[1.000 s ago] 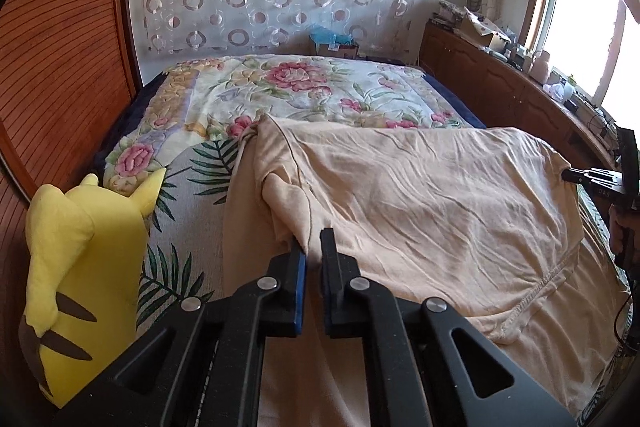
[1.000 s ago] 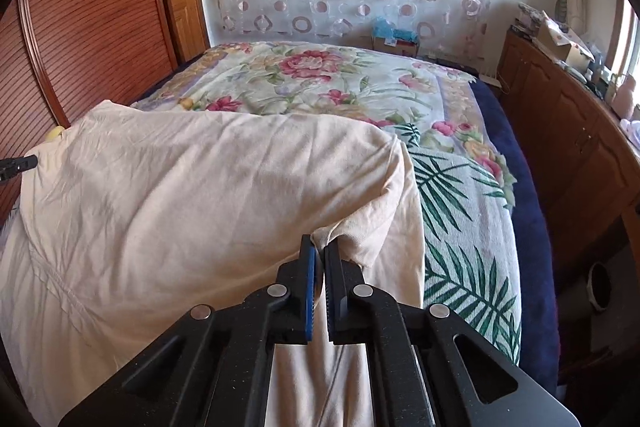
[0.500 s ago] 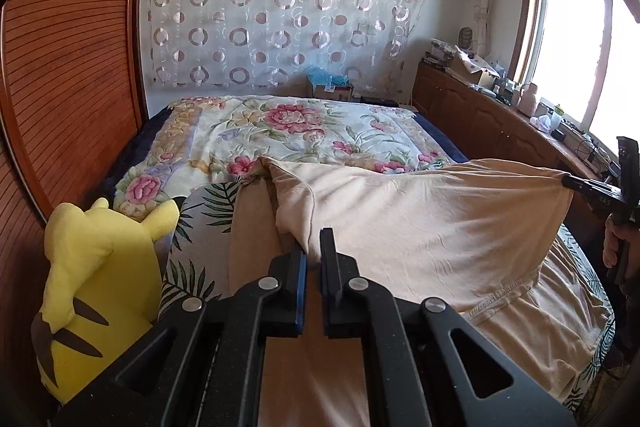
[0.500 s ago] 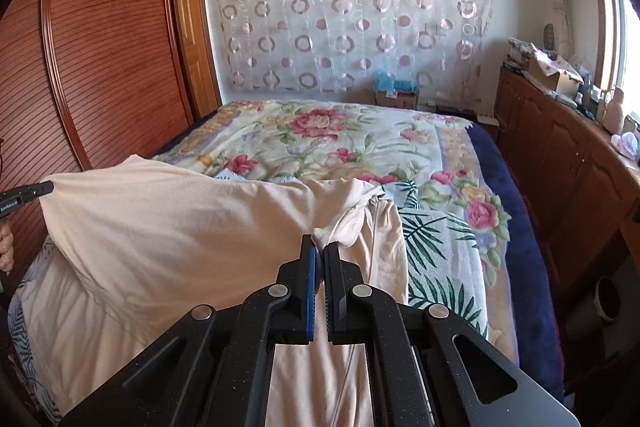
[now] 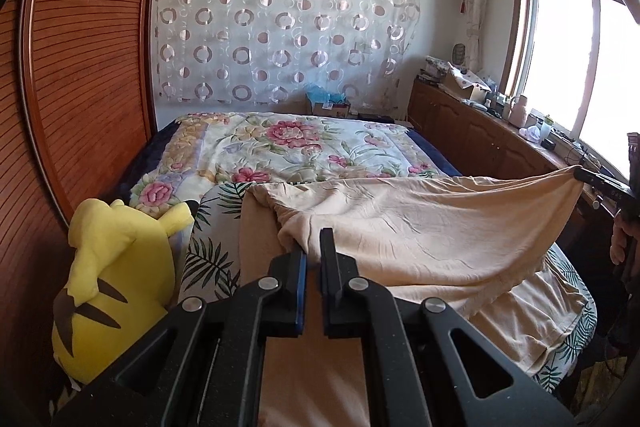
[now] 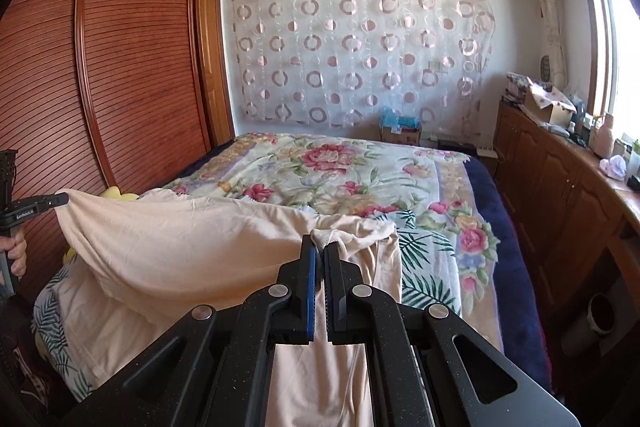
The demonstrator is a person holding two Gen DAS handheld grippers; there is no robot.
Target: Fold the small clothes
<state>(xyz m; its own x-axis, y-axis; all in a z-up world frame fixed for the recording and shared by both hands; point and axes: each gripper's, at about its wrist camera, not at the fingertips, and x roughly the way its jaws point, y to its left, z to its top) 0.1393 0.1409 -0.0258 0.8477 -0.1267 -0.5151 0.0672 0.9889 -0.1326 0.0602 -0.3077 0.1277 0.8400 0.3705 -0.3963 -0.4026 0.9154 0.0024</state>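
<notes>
Peach garment point(image 5: 420, 227) hangs, apparently taut, between left gripper point(image 5: 312, 247) and right gripper point(image 6: 320, 247), both clamped on its corners.

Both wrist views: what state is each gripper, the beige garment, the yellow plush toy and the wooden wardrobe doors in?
Left gripper: shut on beige garment.
Right gripper: shut on beige garment.
Beige garment: top layer lifted and stretched between the grippers, lower layer on the bed.
Yellow plush toy: upright at the bed's edge.
Wooden wardrobe doors: closed.

**Black claws with blue pads**

The left claw point(image 5: 314, 247) and the right claw point(image 6: 320, 247) are matt black plastic with flat fingers, blue inner pads, round silver screws and triangular cut-outs. The left claw's handle carries small white lettering.
</notes>
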